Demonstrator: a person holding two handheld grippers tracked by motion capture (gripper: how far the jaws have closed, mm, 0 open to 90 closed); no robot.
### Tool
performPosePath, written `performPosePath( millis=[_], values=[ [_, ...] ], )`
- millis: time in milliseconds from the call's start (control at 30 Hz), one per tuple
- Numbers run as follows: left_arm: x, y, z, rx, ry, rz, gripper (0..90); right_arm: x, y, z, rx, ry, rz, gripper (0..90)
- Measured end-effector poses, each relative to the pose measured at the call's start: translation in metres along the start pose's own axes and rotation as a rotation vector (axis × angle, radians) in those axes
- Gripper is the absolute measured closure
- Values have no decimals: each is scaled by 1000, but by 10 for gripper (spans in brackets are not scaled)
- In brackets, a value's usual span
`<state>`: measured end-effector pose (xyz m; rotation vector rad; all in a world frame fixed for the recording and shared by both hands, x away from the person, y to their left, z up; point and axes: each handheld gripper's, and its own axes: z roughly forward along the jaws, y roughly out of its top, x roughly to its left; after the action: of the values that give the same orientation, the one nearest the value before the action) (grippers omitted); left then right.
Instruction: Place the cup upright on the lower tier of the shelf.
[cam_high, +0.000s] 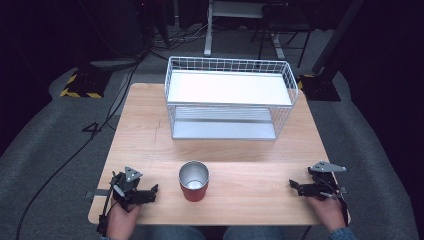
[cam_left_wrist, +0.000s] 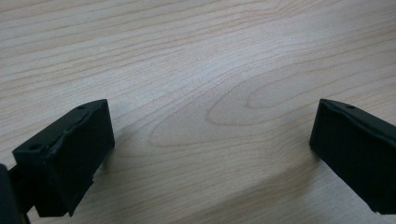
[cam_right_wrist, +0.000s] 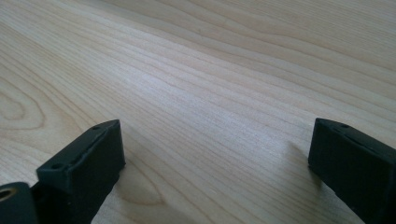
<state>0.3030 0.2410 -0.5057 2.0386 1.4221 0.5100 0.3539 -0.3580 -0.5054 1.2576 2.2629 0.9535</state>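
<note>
red tumbler stands upright on the tabletop between both claws, nearer the left claw; right claw farther off. both gape wide, empty.

A light wooden table carries three kinds of things. A white wire rack stands at its far middle. Nearer than the rack, at the centre front, stands a red cup. Both front corners hold hand-held grippers, resting low on the wood.
</note>
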Motion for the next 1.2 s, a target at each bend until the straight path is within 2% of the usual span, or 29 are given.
performPosePath(
  millis=[167,267,400,767,867,1067,1200],
  values=[
    [2,0,-2,-4,13,-19,21,0,0,0,1,3,-2,30],
    [3,1,-6,-44,2,-41,20,0,0,0,1,4,-2,28],
    [2,5,-17,-96,-8,-43,0,0,0,0,2,5,-3,26],
    [-10,10,-38,-163,-68,-43,0,1,0,0,1,7,-8,25],
    [-15,8,-50,-189,-83,-36,0,1,0,0,1,8,-8,25],
    [-21,4,-58,-198,-112,-42,0,1,0,1,0,9,-8,25],
    [-26,2,-67,-228,-138,-49,0,1,0,0,1,7,-7,25]
  ],
)
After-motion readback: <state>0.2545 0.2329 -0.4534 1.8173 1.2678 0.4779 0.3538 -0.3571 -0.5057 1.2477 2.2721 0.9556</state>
